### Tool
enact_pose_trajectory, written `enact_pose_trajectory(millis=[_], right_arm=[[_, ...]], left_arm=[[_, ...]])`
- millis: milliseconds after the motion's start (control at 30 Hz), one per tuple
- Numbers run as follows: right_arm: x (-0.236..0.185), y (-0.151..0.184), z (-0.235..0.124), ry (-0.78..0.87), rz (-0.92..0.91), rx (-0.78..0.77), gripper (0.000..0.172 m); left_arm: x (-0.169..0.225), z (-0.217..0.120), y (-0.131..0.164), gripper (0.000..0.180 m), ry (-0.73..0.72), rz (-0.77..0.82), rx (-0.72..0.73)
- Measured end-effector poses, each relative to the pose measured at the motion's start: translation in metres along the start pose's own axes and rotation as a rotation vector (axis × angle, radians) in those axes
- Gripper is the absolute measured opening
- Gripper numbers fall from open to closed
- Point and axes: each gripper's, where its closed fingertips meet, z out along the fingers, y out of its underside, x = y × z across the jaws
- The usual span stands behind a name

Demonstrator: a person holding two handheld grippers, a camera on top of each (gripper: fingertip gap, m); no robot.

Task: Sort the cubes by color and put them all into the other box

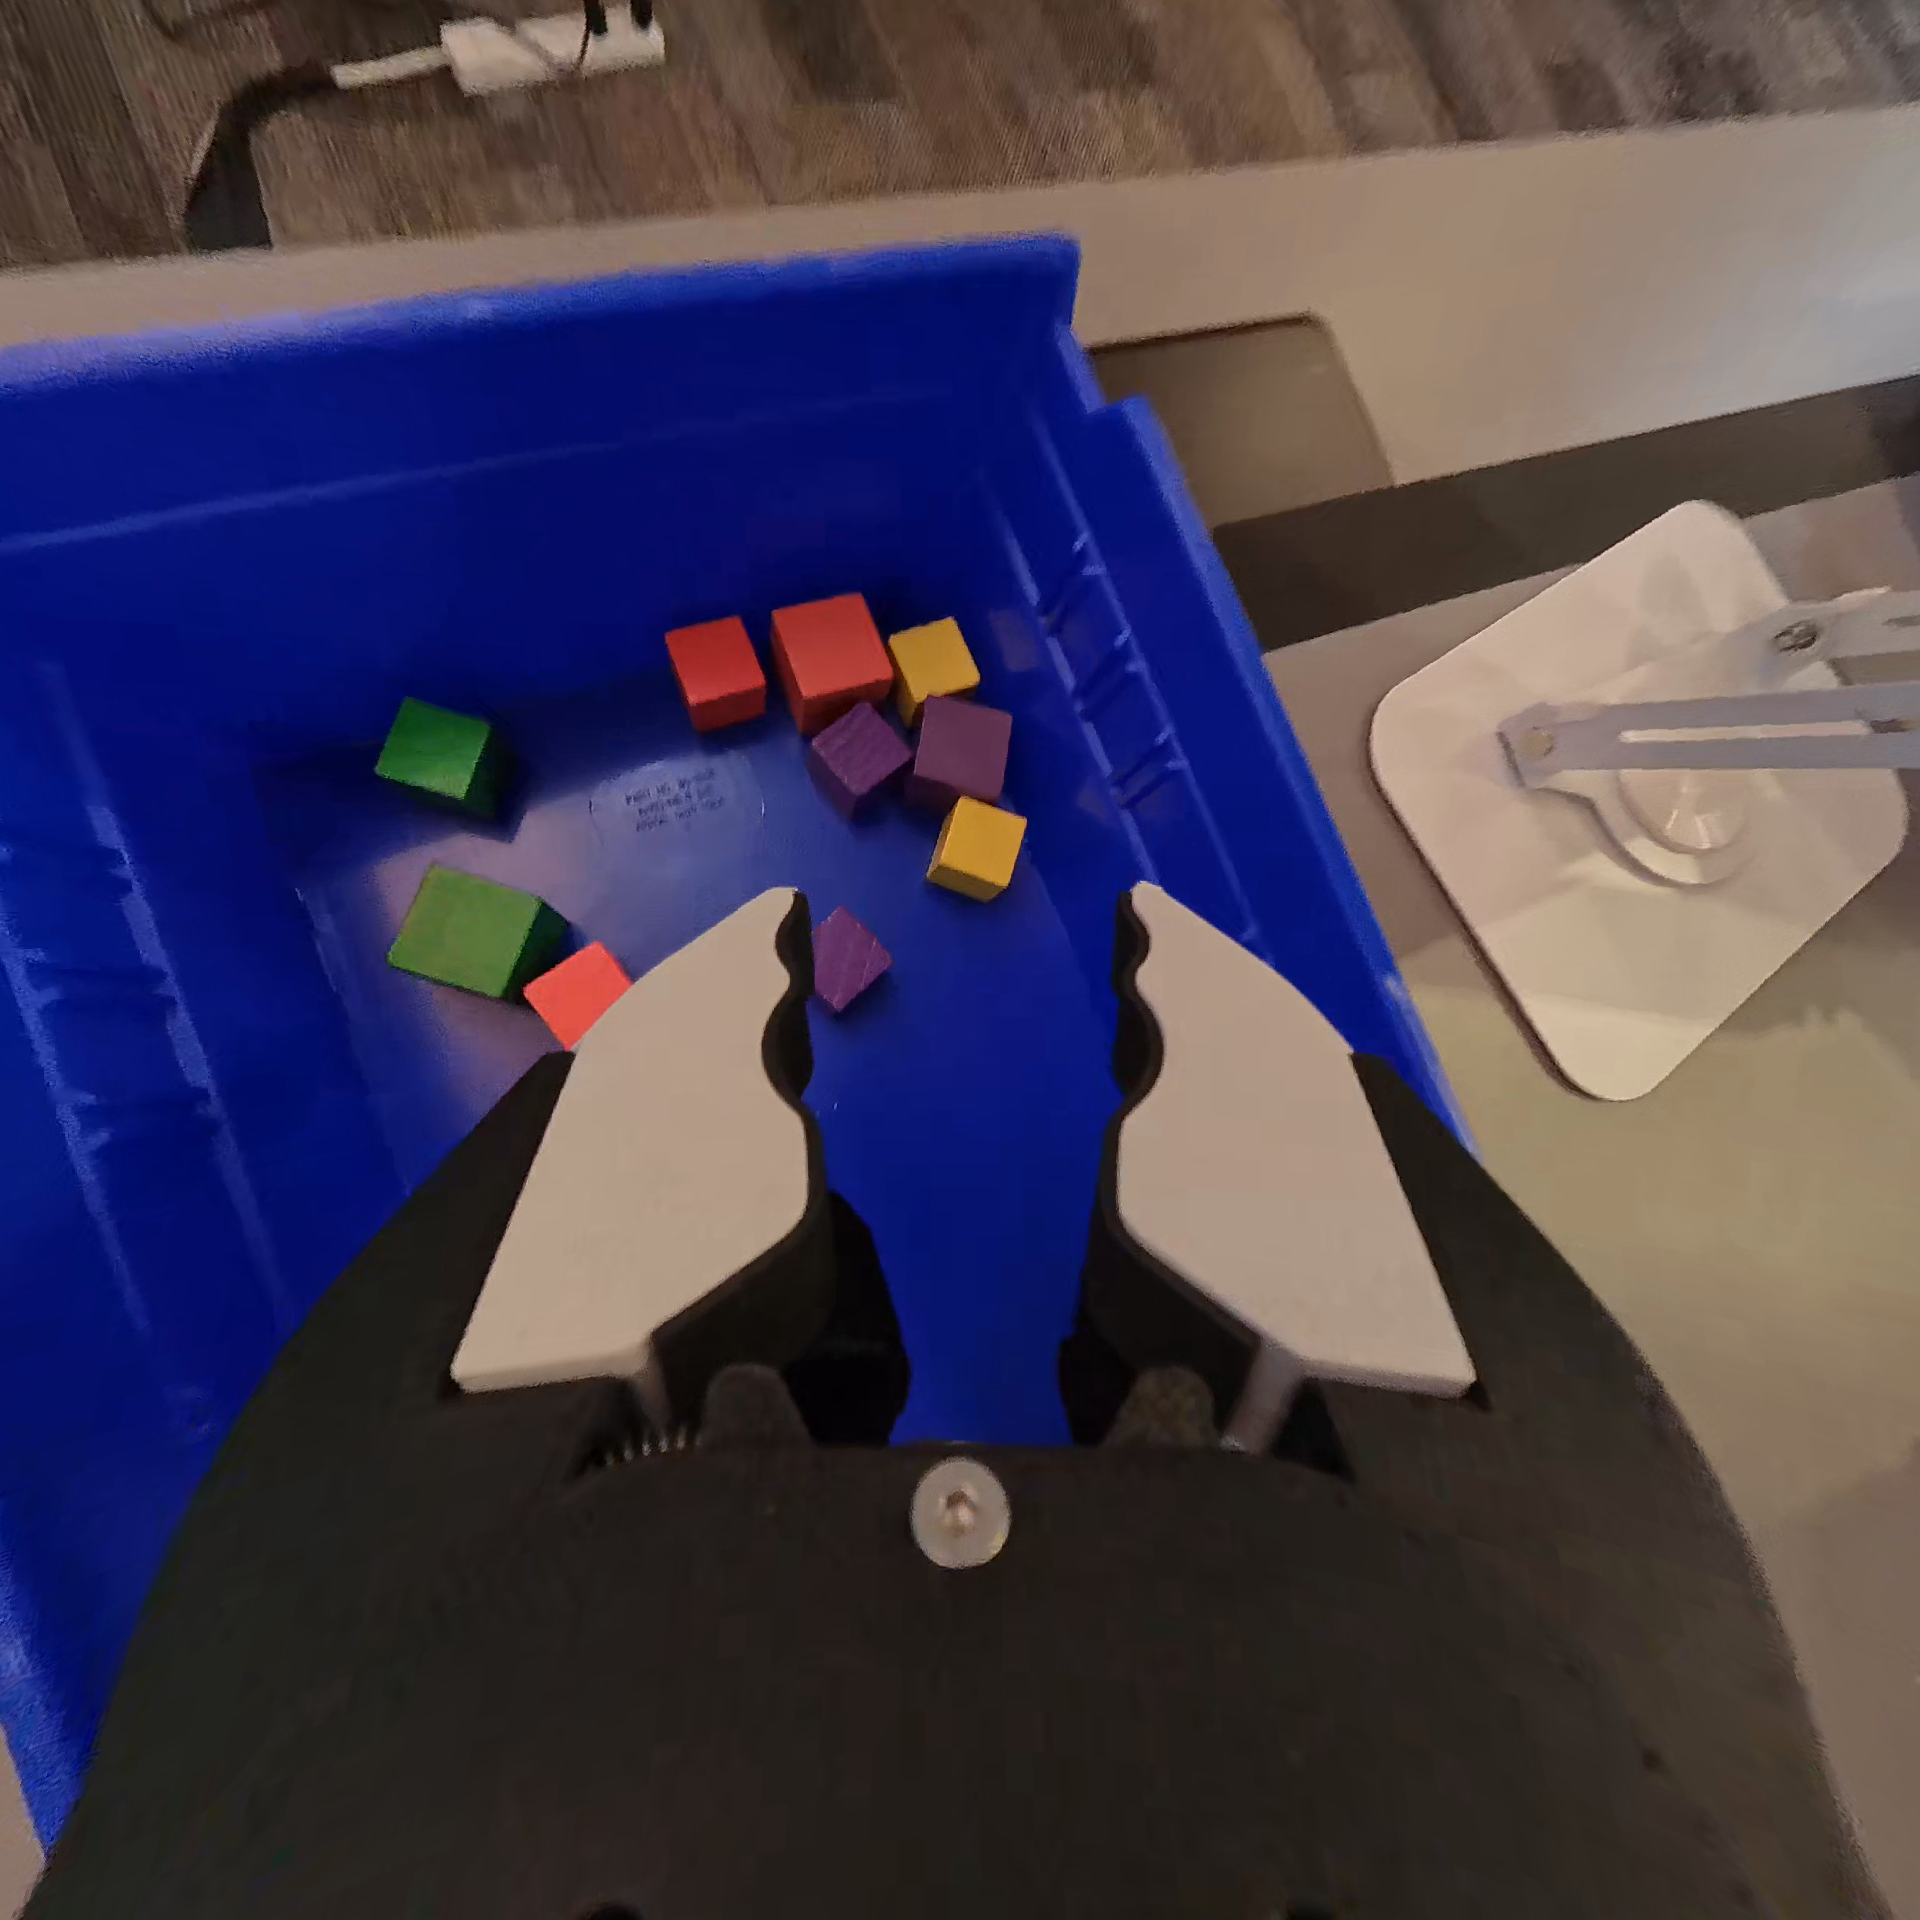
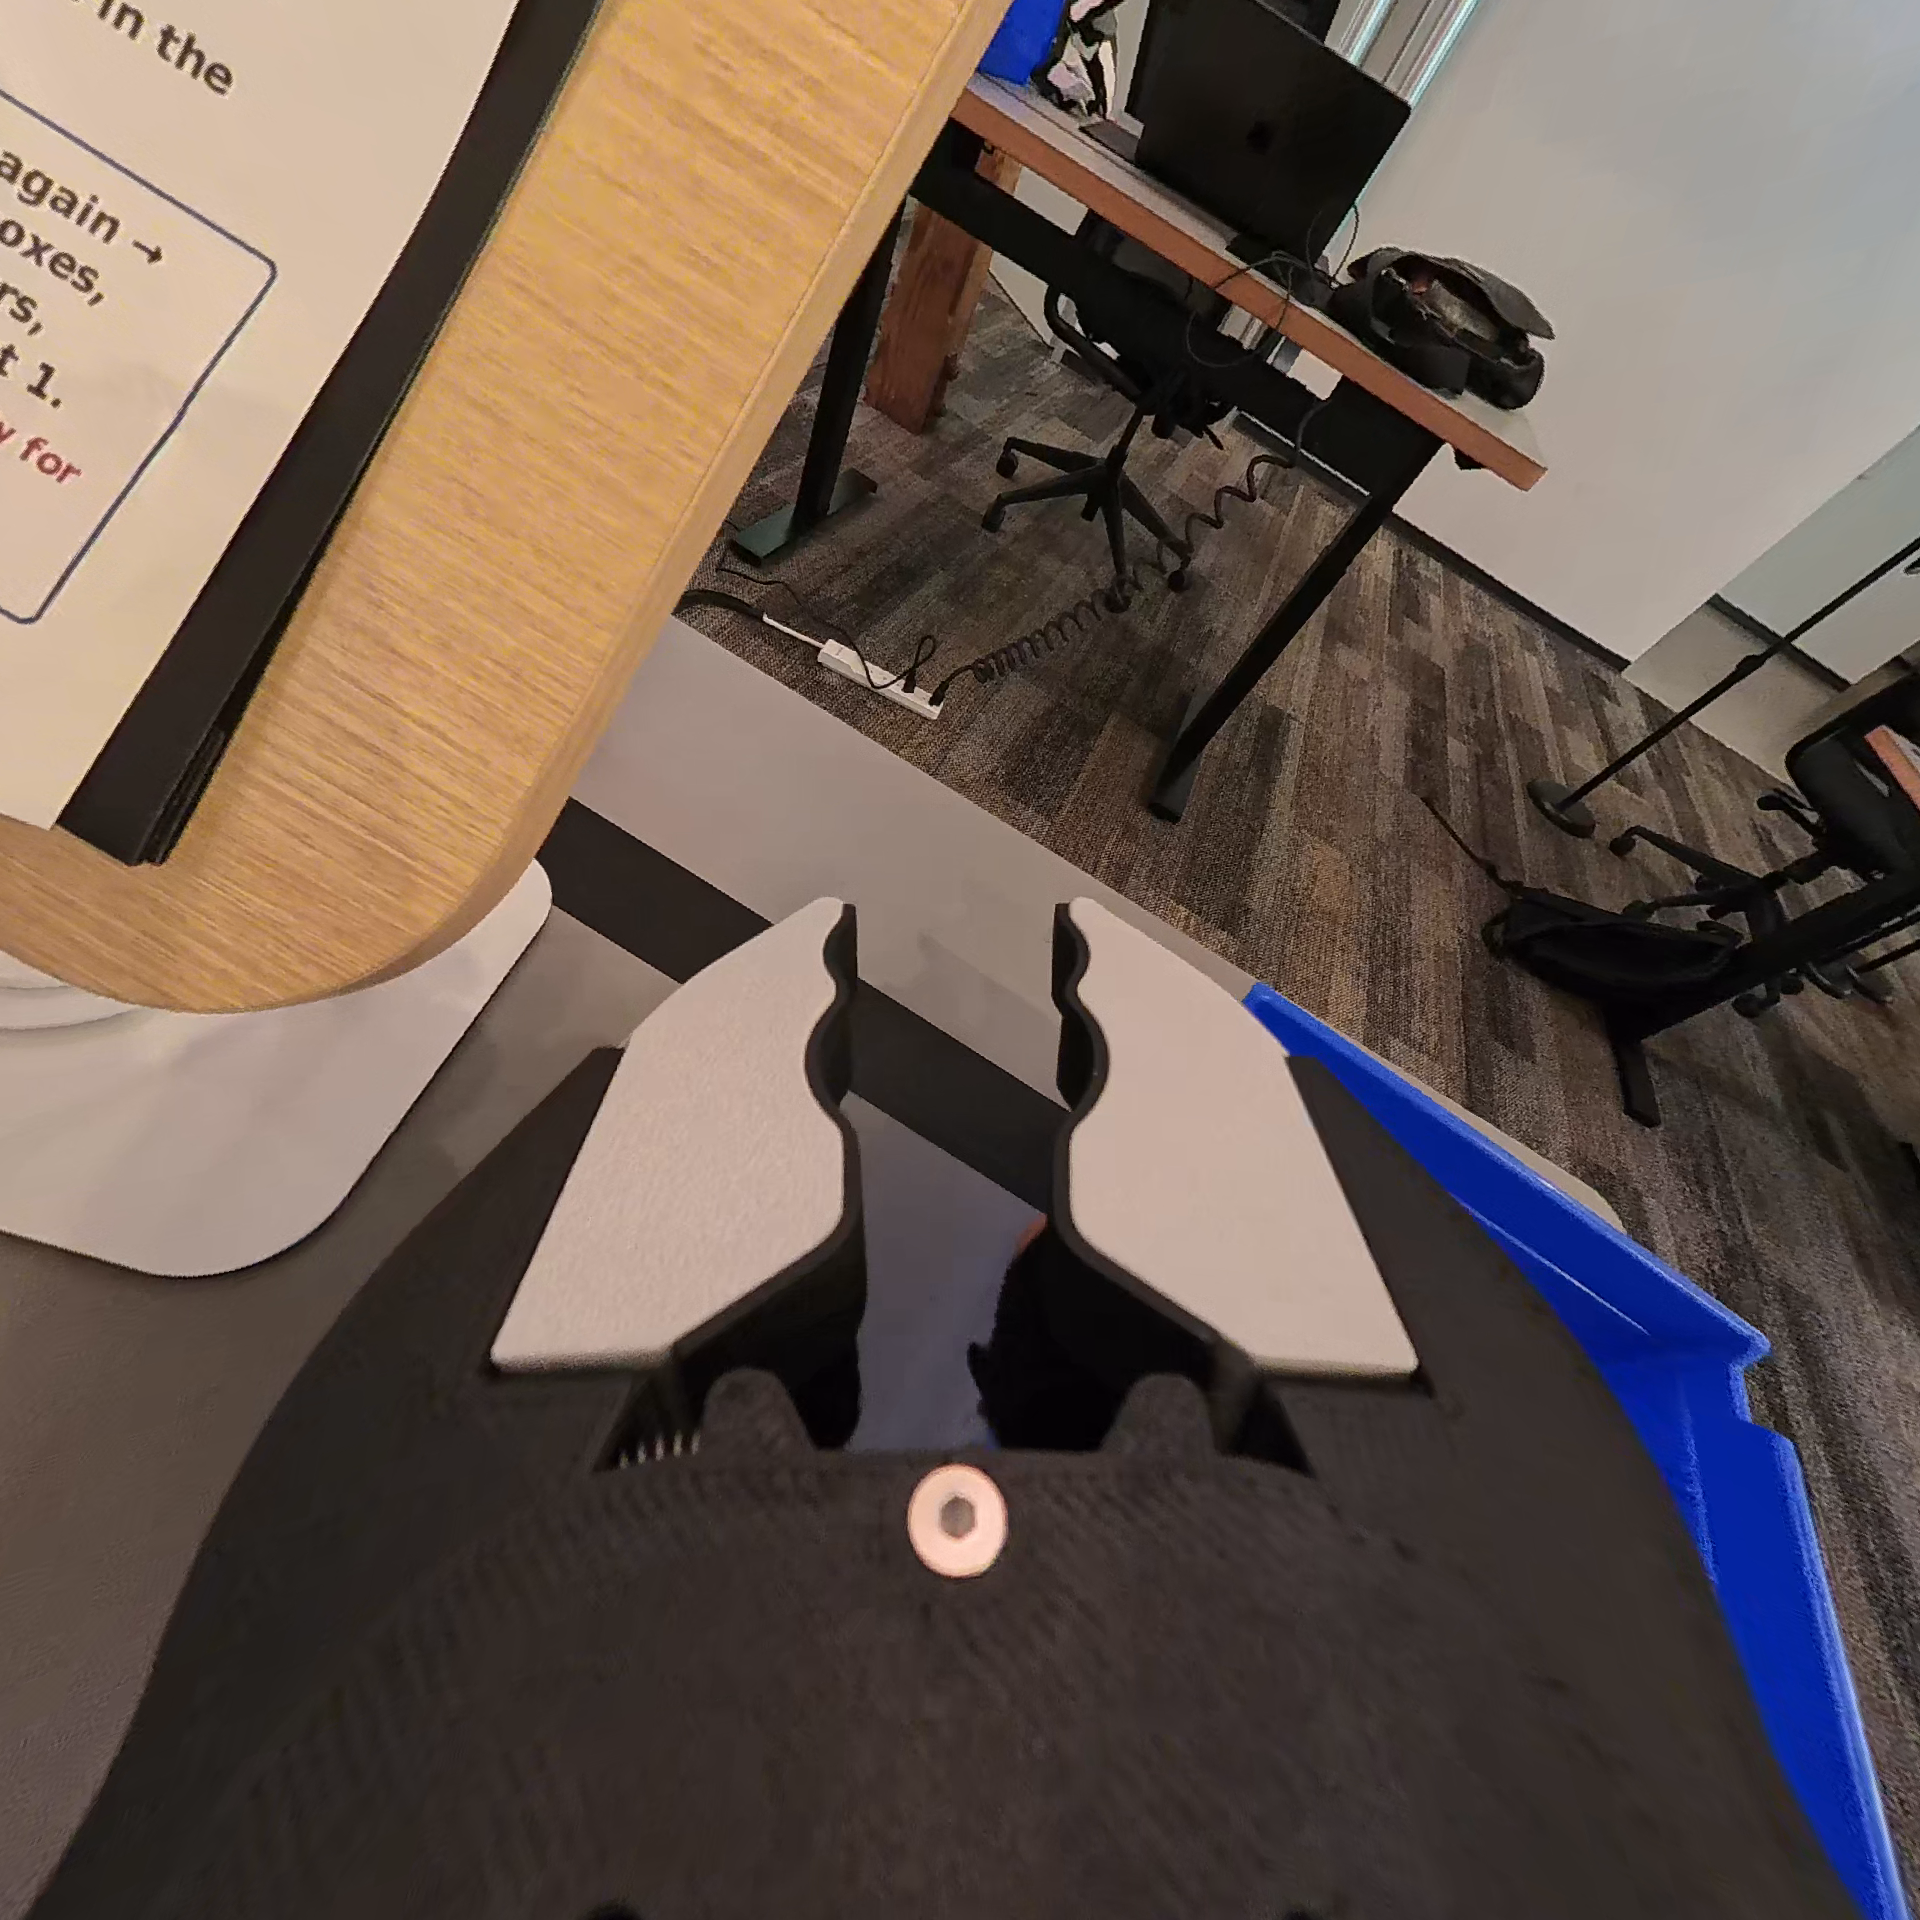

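Cubes: small painted blocks in red, green, yellow and purple, all lying on the floor of the blue box point(image 1: 540, 436)
Where they lie: two red cubes point(image 1: 826, 657) side by side at the far end with a yellow cube point(image 1: 932, 661) touching the bigger one; two purple cubes point(image 1: 961, 750) together just in front of them; another yellow cube point(image 1: 977, 847) near the right wall; two green cubes point(image 1: 442, 753) well apart on the left; a lighter red cube point(image 1: 577, 987) touching the nearer green one
Nearest cube: a small purple cube point(image 1: 849, 956), turned corner-on, just beside the tip of the left finger point(image 1: 727, 997)
Look: flat matt faces, sharp edges, faint grain on the purple ones; sizes differ, some clearly bigger than others
Handling, as I judge it: light, stiff, not fragile; smooth paint may slip a little, so take two opposite flat faces, not the corners; the corner-on purple cube needs the tongs turned to meet its faces
Crowding: the far cluster sits tight, so neighbours may get nudged
Left gripper point(image 1: 961, 904): spread wide over the box floor, nothing between the pads
Right gripper point(image 2: 954, 914): parted and bare, held over the table point(image 2: 790, 790) beside the rim of a blue box point(image 2: 1455, 1174)
Sorting: colours partly bunched, not yet tidy
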Motion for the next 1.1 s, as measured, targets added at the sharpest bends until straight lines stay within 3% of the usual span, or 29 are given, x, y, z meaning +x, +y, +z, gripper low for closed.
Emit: enact_pose_trajectory(millis=[133, 367, 500, 667, 867, 1100], right_arm=[[-0.004, 0.002, 0.002, -0.011, -0.008, -0.006, 0.036], [-0.005, 0.002, 0.003, -0.018, -0.016, -0.005, 0.036], [-0.005, 0.003, 0.004, -0.017, -0.022, -0.008, 0.036], [-0.006, 0.001, 0.004, -0.006, -0.040, -0.002, 0.036], [-0.017, -0.007, 0.003, 0.008, -0.077, 0.004, 0.036], [-0.034, -0.010, 0.004, 0.006, -0.098, 0.006, 0.031]], left_arm=[[-0.011, 0.008, 0.015, 0.055, -0.071, 0.012, -0.092], [-0.033, 0.000, 0.011, 0.051, -0.121, -0.045, -0.021], [-0.010, 0.002, -0.002, 0.049, -0.003, 0.013, 0.044], [0.004, 0.010, -0.003, 0.046, -0.017, 0.134, 0.025], [0.021, 0.032, 0.001, 0.043, 0.071, 0.085, -0.008], [0.000, 0.065, 0.024, 0.041, -0.065, 0.197, -0.143]])
